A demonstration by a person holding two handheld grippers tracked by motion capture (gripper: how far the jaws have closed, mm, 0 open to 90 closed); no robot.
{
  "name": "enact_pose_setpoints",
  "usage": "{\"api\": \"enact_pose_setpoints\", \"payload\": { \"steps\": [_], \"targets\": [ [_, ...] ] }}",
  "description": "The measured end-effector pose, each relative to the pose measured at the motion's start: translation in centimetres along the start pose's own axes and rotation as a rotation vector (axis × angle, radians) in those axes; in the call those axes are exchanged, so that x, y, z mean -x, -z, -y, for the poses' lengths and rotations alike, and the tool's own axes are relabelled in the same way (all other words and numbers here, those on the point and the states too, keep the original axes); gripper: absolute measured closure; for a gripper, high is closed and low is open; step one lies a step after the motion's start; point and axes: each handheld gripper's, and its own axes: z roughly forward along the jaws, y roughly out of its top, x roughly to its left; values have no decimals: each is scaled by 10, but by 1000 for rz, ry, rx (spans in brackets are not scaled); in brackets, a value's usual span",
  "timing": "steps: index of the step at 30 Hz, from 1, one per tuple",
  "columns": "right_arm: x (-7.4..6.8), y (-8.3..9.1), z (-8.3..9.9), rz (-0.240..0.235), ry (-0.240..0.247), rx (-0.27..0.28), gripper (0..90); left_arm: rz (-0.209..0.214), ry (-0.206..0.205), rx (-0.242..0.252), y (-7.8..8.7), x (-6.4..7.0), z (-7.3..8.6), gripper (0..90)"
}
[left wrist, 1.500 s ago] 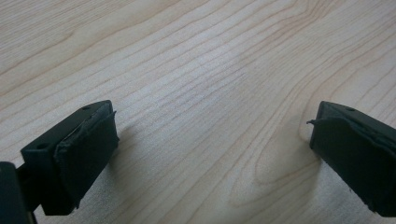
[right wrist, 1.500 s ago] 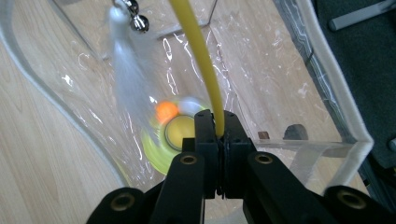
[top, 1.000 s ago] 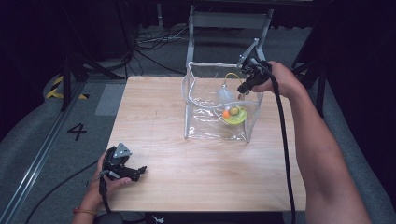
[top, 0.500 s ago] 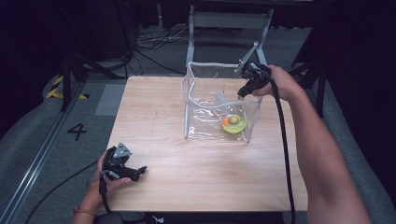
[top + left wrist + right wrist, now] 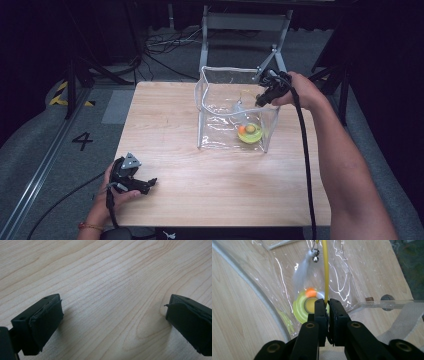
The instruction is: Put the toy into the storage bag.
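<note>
— Inside the clear bag [image 5: 235, 107], what surrounds the yellow wand [image 5: 326, 270]?
— Feather [image 5: 302, 272], bells [image 5: 315, 254], yellow disc [image 5: 250, 133]; right gripper [image 5: 327, 305] pinches the wand over the rim.
— Left gripper [image 5: 112, 315]?
— Jaws spread, on bare table [image 5: 165, 115].

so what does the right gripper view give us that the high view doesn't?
Right gripper view alone: the right gripper has its jaws shut on the yellow wand, and a white feather with small bells hangs at the wand's far end.

High view alone: the left gripper resting near the front left of the wooden table, far from the clear bag.

Both: the clear bag and the yellow ring toy with its orange ball inside it.
</note>
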Motion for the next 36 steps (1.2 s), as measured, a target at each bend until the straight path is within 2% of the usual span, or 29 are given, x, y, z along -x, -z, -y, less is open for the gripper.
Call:
{"api": "enact_pose_setpoints", "payload": {
  "steps": [12, 26, 31, 33, 36],
  "targets": [
    [-2, 16, 6, 46, -3, 71, 752, -2, 0, 2, 0, 0, 0, 14],
    [-13, 40, 14, 103, -7, 139, 670, -3, 1, 2, 0, 0, 0, 14],
    [-17, 49, 19, 133, -16, 165, 617, -3, 0, 2, 0, 0, 0, 14],
    [-20, 53, 23, 154, -25, 184, 560, -3, 0, 2, 0, 0, 0, 14],
    [-24, 58, 28, 176, -41, 213, 529, -3, 0, 2, 0, 0, 0, 14]
  ]
}}
